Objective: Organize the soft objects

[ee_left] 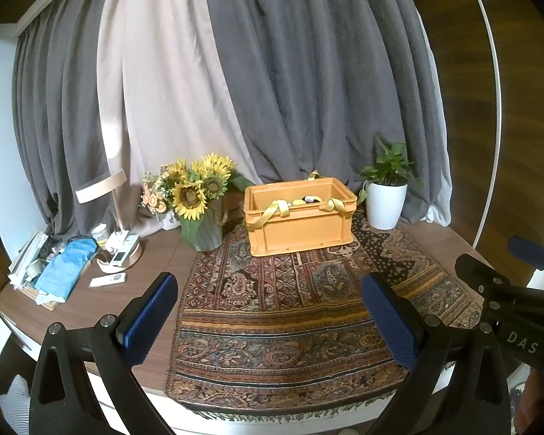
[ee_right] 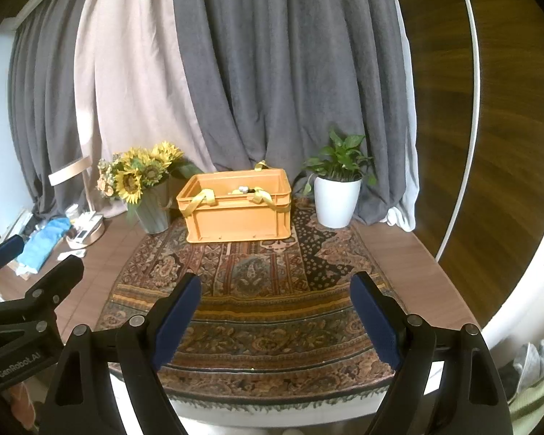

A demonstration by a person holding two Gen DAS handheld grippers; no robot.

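An orange plastic crate (ee_left: 301, 228) stands at the back of a patterned cloth (ee_left: 290, 308); it also shows in the right wrist view (ee_right: 237, 217). Yellow straps (ee_left: 272, 212) hang over its front rim, and a small yellow and grey soft object (ee_left: 306, 200) lies inside, mostly hidden. My left gripper (ee_left: 270, 311) is open and empty, well in front of the crate above the cloth. My right gripper (ee_right: 275, 311) is open and empty, also near the table's front edge. Each gripper shows at the edge of the other's view.
A vase of sunflowers (ee_left: 199, 210) stands left of the crate and a white potted plant (ee_left: 386, 199) right of it. A lamp, a tray of remotes (ee_left: 121, 250) and a blue cloth (ee_left: 67, 266) crowd the table's left end. Grey curtains hang behind.
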